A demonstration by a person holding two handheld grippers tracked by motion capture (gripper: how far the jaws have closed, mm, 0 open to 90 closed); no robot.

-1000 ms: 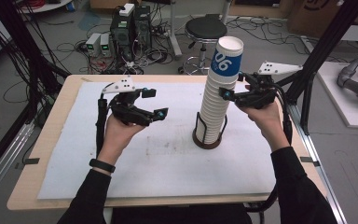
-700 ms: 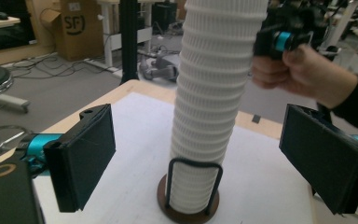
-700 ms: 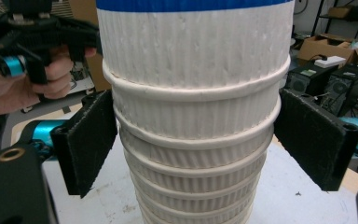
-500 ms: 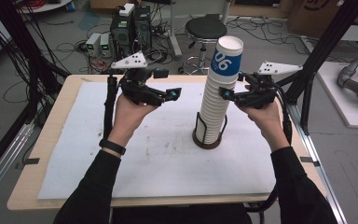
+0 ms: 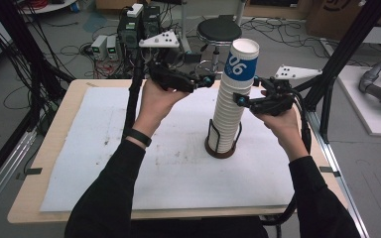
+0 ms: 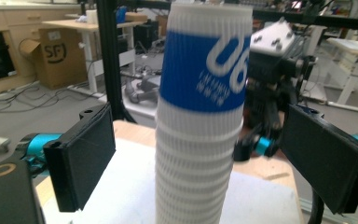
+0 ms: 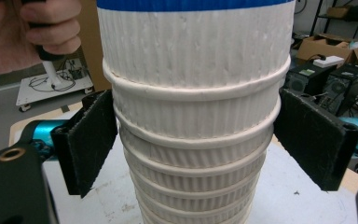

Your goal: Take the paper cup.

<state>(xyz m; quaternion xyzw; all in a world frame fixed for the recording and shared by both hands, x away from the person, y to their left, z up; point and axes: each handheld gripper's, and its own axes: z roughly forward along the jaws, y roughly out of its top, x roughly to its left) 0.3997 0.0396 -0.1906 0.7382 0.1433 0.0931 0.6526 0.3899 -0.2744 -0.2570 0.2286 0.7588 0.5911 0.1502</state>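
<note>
High view is showing the stack of paper cups standing upright in its dark holder on the white mat, right of the table's middle. You are holding your right gripper at the stack's upper part, jaws open and flanking it, seemingly without pressing. You are holding your left gripper level near the blue-banded top cup, jaws apart, gripping nothing.

The tall stack of ribbed white paper cups runs off the bottom edge in both gripper views — its dark round holder unseen there — and the small print under the blue band's numerals is blurred, unreadable.
</note>
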